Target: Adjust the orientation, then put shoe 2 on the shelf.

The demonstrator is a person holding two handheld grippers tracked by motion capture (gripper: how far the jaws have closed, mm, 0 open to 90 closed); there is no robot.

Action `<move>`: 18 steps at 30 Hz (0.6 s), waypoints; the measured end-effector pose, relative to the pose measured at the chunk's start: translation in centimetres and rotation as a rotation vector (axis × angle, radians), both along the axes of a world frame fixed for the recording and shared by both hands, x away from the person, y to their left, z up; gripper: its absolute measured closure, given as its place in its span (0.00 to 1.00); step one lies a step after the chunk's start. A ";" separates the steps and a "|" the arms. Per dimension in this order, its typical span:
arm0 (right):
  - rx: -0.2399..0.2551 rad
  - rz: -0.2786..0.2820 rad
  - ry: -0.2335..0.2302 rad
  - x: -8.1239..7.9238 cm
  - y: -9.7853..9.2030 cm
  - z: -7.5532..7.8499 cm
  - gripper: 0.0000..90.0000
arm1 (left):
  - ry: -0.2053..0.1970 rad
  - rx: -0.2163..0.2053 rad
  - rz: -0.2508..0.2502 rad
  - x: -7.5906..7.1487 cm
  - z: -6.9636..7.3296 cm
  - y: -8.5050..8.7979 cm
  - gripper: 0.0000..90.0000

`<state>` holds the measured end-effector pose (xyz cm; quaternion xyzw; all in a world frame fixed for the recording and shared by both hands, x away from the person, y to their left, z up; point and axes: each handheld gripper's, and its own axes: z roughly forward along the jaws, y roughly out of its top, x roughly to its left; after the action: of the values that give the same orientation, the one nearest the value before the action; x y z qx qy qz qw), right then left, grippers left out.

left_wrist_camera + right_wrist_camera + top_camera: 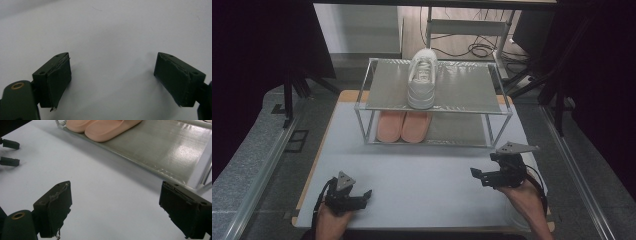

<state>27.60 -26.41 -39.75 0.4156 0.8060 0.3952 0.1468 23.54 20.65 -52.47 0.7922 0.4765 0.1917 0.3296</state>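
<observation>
Here we hold both tools released and empty over the white table point(412, 175): left gripper point(364, 196) near the front edge, right gripper point(478, 176) close to the rack point(437, 102), whose lower shelf holds pink slippers point(403, 126), well apart from it.

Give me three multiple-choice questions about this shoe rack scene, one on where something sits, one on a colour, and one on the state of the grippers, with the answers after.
1. Where does the white sneaker stand?
A. on the top shelf of the shoe rack
B. on the lower shelf
C. on the table in front of the rack

2. What colour is the pair of slippers on the lower shelf?
A. blue
B. black
C. peach-pink

3. How do the left gripper and the right gripper stand?
A. both shut on a shoe
B. both open and holding nothing
C. one open, one shut on a slipper

Answers: 1 A, the high view shows it up on the top shelf. 2 C, both slippers are peach-pink. 3 B, each gripper view shows wide-apart jaws over the bare table.
</observation>
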 end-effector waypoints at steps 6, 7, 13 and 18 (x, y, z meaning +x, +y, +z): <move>-0.008 -0.019 0.004 -0.8 -1.0 -0.2 0.12 | -0.001 0.000 0.000 0.0 0.0 0.0 0.16; -0.010 -0.019 0.004 -0.9 -1.2 -0.2 0.12 | -0.001 0.001 -0.001 0.0 0.0 0.0 0.16; -0.010 -0.046 0.016 -1.5 -2.4 -0.3 0.11 | -0.001 0.000 0.000 0.0 0.0 0.0 0.16; -0.020 -0.077 0.012 -2.1 -3.6 -0.2 0.11 | 0.001 0.003 -0.003 0.0 0.0 0.0 0.16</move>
<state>25.52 -30.05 -39.96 0.4470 0.7941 0.3789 0.1612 23.54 20.68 -52.46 0.7936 0.4751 0.1917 0.3283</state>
